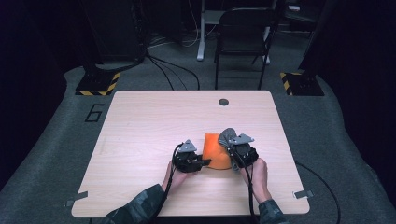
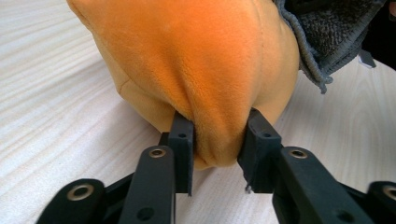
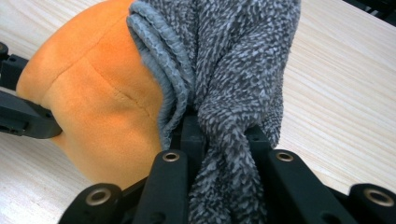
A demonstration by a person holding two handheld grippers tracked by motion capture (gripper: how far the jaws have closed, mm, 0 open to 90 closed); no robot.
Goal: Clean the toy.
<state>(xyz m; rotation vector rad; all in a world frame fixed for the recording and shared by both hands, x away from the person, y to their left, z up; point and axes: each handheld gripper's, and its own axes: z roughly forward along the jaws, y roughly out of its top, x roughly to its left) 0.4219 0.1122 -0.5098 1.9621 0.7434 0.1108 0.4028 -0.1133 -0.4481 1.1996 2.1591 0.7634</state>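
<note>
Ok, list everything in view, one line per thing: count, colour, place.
soft orange plush piece: one, orange, near middle of table, between the grippers.
fuzzy grey knitted cloth: one, grey, against the plush's right side.
light wooden table: one, pale wood, centre.
black folding chair: one, black, behind table.
left gripper: one, black, pinching the plush.
right gripper: one, black, clamped on the cloth.

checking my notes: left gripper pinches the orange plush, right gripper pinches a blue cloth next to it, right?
Not quite: the cloth in the right gripper is grey, not blue, as the right gripper view shows. The rest holds: the left gripper pinches the orange plush.
</note>
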